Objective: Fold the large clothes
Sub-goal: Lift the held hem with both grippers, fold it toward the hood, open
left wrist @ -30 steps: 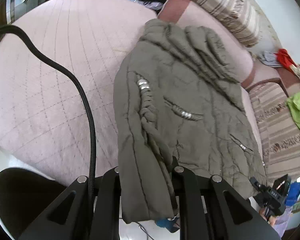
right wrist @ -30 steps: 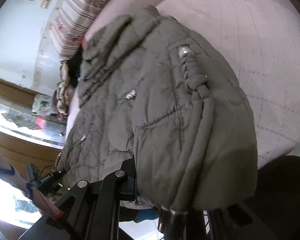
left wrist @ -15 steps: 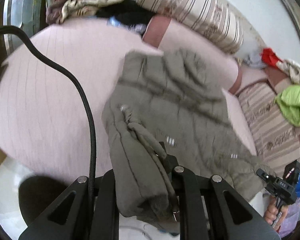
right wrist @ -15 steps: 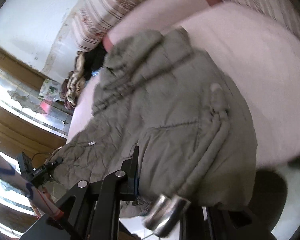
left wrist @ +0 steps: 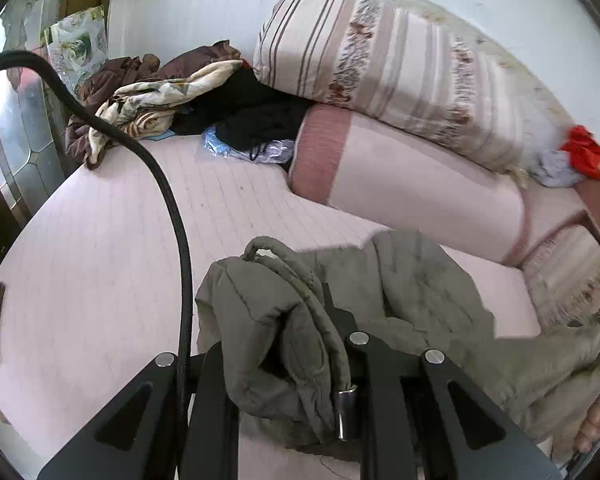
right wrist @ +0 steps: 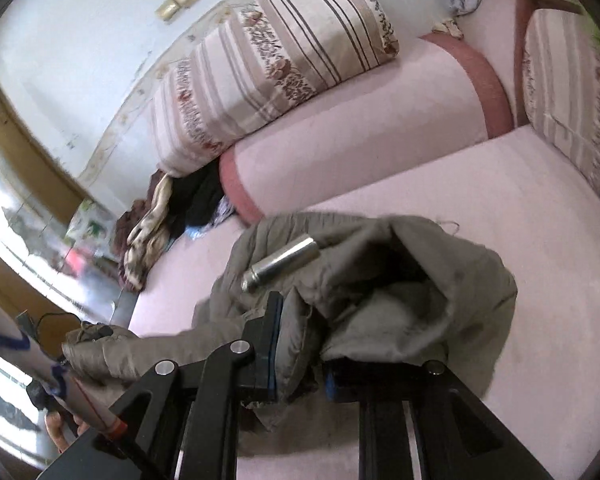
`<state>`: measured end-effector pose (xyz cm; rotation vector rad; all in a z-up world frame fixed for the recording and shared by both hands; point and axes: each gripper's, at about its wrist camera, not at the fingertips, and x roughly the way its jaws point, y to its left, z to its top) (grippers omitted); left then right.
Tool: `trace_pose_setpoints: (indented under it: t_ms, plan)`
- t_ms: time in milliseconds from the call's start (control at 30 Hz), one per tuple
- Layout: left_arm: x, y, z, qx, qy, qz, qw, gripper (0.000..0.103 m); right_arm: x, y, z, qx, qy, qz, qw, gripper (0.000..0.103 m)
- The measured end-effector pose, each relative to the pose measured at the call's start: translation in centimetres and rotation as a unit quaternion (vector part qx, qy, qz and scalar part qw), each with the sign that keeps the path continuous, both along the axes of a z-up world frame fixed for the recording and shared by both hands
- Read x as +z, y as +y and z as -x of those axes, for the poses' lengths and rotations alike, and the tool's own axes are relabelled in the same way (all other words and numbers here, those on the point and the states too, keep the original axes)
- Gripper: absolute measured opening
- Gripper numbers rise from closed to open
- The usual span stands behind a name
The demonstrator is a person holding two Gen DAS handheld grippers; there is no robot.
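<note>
An olive-grey padded jacket (left wrist: 416,292) hangs lifted between my two grippers above the pink quilted bed (left wrist: 100,248). My left gripper (left wrist: 296,344) is shut on one bunched corner with a drawstring and a metal cord end (left wrist: 346,412). My right gripper (right wrist: 300,344) is shut on the other corner of the jacket (right wrist: 380,280), where a metal cord end (right wrist: 284,262) lies on top. The fabric covers the fingertips of both grippers. The stretch of jacket between the grippers sags.
A pink bolster (left wrist: 412,176) and a striped pillow (left wrist: 380,60) lie along the wall. A heap of brown, cream and black clothes (left wrist: 160,92) lies at the far left of the bed. A black cable (left wrist: 176,220) hangs at left. Red and grey clothes (left wrist: 580,156) lie at right.
Both grippers have risen and tilted up with the jacket. It lay spread on the bed a second ago and now hangs bunched off the bed. The wall and pillows have come into view.
</note>
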<state>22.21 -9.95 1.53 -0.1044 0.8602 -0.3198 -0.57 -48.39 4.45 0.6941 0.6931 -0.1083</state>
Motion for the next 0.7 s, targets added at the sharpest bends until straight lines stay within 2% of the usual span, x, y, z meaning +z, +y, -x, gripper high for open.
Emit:
trace_pose_setpoints:
  t_ms: [133,267,367,533,600,700]
  plan:
    - [-3.1,-3.5,-6.6,0.022,0.027,-0.034,0.9988,0.016,-2.2,-2.0,-6.9,-0.024,0.035,0.022,0.999,0.02]
    - [-8.0,-6.2,-11.9,0.04,0.063,-0.085,0.9936,0.017,-6.1,-4.2,-12.1,-0.06,0.084,0.029,0.994,0.025]
    - [-11.4,-7.5,-14.5,0.045,0.081,-0.102,0.9905,0.019,-9.3,-5.5,-15.3,-0.071,0.113,0.03,0.991,0.025]
    - [-15.4,-9.2,-16.3,0.042,0.094,-0.126,0.9866,0.02,-14.0,-6.3,-18.6,-0.08,0.144,0.048,0.985,0.027]
    - [-15.6,-8.9,-16.4,0.048,0.101,-0.118,0.9867,0.02,-15.3,-6.6,-18.9,-0.086,0.148,0.035,0.985,0.029]
    - [-14.5,-8.4,-16.8,0.043,0.116,-0.103,0.987,0.023,-15.8,-6.9,-19.0,-0.096,0.15,0.021,0.984,0.029]
